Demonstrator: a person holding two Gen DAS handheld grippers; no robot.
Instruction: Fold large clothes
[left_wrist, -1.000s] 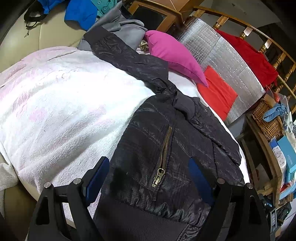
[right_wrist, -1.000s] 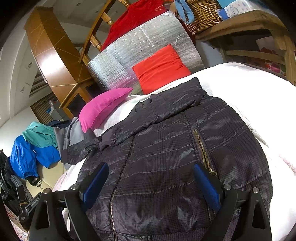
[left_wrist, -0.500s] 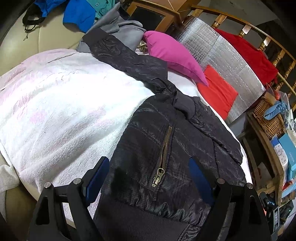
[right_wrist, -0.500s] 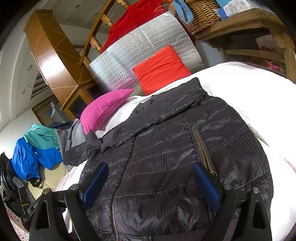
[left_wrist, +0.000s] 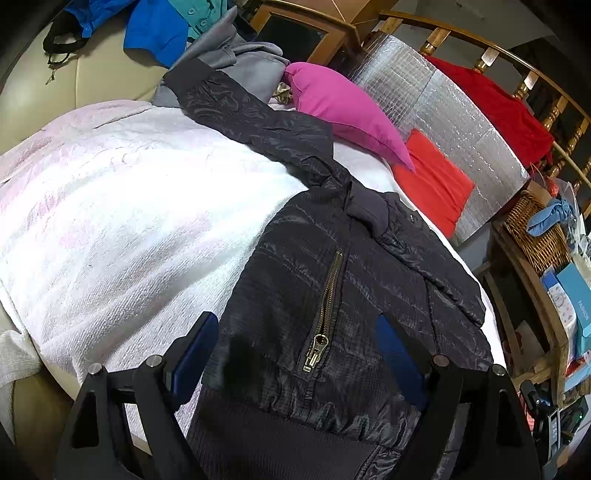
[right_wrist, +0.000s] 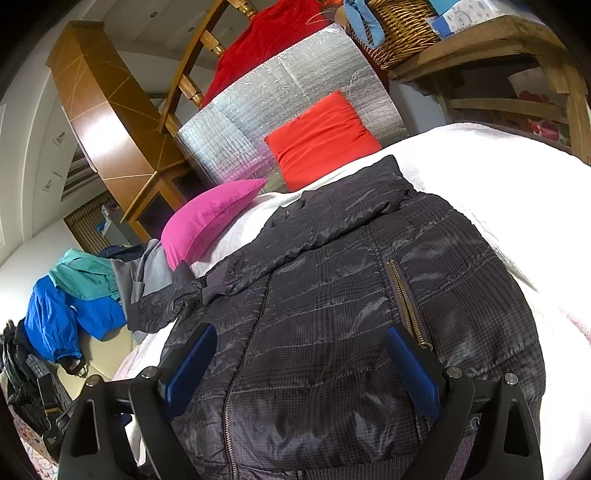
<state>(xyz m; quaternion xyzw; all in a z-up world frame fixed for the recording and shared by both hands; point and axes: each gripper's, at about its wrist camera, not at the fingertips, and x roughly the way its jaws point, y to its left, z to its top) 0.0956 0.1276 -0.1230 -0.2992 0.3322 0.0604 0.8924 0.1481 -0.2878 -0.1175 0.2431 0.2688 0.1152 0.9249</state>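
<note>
Black, faintly checked and shiny, the quilted puffer jacket (left_wrist: 332, 280) lies front-up on a white terry towel (left_wrist: 122, 229) spread over the bed, its ribbed hem nearest both cameras. In the left wrist view one sleeve (left_wrist: 255, 118) stretches away to the far left, ending in a ribbed cuff beside a grey garment (left_wrist: 243, 62). A brass pocket zip (left_wrist: 325, 310) runs slantwise on the near chest, and the dark collar (left_wrist: 369, 214) is folded over at the far end. In the right wrist view a second brass pocket zip (right_wrist: 406, 299) shows on the right panel, and the long front zip (right_wrist: 236, 373) runs toward the hem, closed as far as can be seen. So: one jacket, two pocket zips, one front zip.

The left tool (left_wrist: 299, 350) hovers over the hem with its blue pads spread wide, holding nothing. The right tool (right_wrist: 303, 365) stands just as wide over the jacket's near half, also empty.

Far left lie a blue garment (right_wrist: 55, 321) and a teal garment (right_wrist: 85, 273). Beyond the jacket sit one magenta cushion (left_wrist: 343, 107) and one red-orange cushion (left_wrist: 432, 184), the latter against a silver foil panel (left_wrist: 450, 110). A red cloth (left_wrist: 495, 99) hangs on the wooden railing (left_wrist: 491, 55), and one wicker basket (left_wrist: 535, 229) sits on a shelf at the far right.
</note>
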